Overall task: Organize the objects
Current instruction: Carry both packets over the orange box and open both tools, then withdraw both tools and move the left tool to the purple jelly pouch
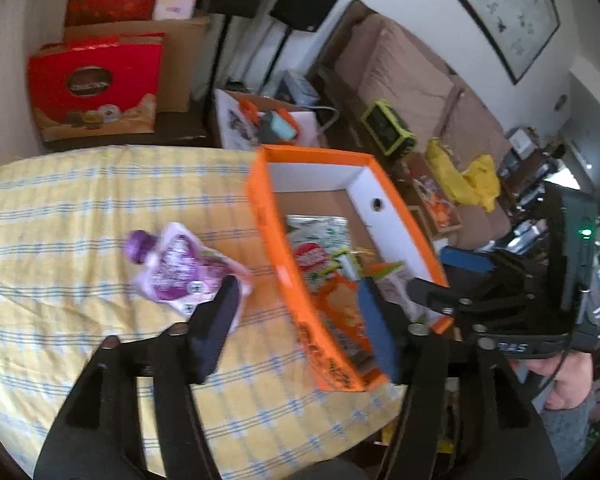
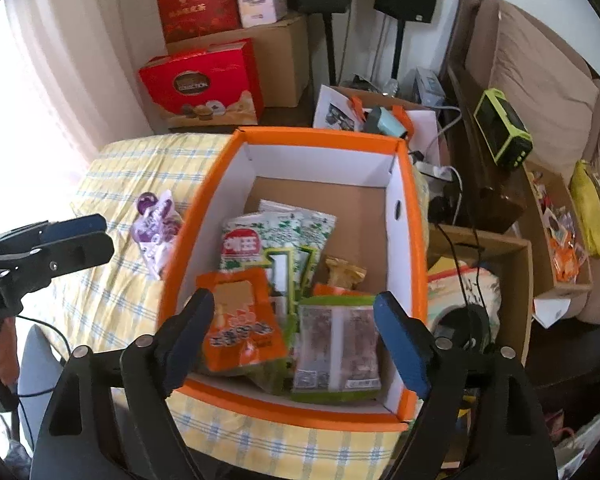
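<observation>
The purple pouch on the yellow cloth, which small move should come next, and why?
Probably bring the left gripper back over the purple pouch and lower its open fingers around it. The pouch lies alone on the checked tablecloth, outside the orange box that already holds the other snack packets. Both grippers hold nothing, and the left is nearer to it.

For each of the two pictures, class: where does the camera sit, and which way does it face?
Left wrist: on the left gripper, facing down at the purple pouch and orange box; the right gripper and a hand show.
Right wrist: on the right gripper, facing down into the box; the left gripper shows.
Shared: box, pouch, yellow checked cloth.
</observation>
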